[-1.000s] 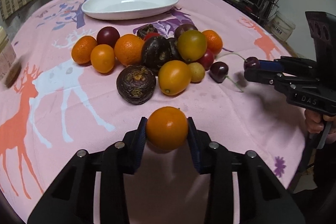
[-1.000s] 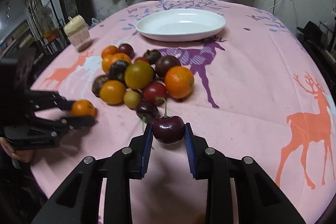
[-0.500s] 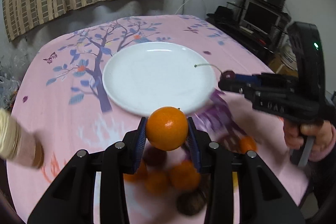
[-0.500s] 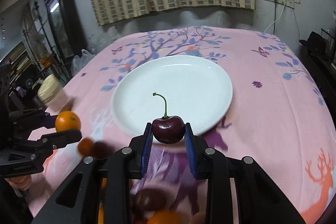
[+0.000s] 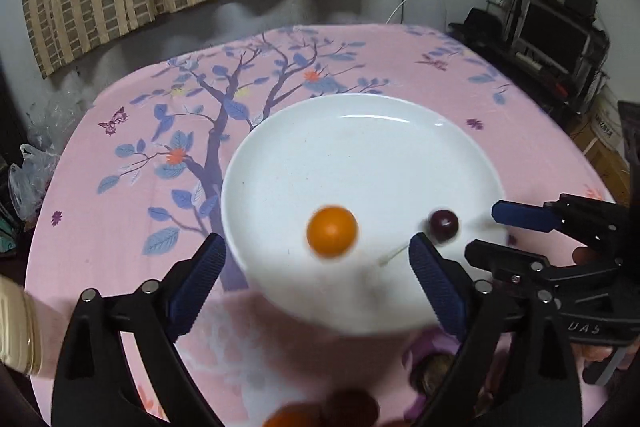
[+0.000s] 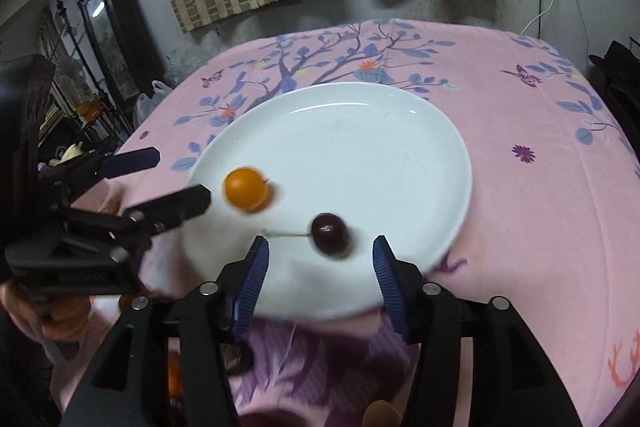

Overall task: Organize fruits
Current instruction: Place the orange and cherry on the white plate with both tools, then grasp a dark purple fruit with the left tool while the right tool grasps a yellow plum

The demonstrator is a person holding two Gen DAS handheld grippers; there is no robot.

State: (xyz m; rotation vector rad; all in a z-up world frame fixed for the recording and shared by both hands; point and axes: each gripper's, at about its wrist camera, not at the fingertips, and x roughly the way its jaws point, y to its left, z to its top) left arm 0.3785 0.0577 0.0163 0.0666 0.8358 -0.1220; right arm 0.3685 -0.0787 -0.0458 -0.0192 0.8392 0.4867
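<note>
We see both tongs spread wide over the near edge of the white plate [image 5: 360, 131], and neither one grips anything. The left gripper [image 5: 316, 267] has its blue pads far apart, and the orange [image 5: 331, 231] sits just beyond them, between the two fingers in line but touching neither, on the near left part of the plate. The right gripper [image 6: 320, 267] is likewise parted, with the cherry [image 6: 329, 234] just ahead of its gap, free of both pads, its stem [image 6: 286, 235] pointing left. Both fruits look smeared, so we cannot tell whether they already rest on the plate or are a little above it. In the right wrist view the orange [image 6: 245, 189] lies left of the cherry, just beside the tip of the left gripper [image 6: 168, 183]. The plate stands on a pink tablecloth [image 6: 520, 131] printed with a tree and deer. At the near edge of both views we make out blurred fruit [image 5: 344, 411] of the pile.
</note>
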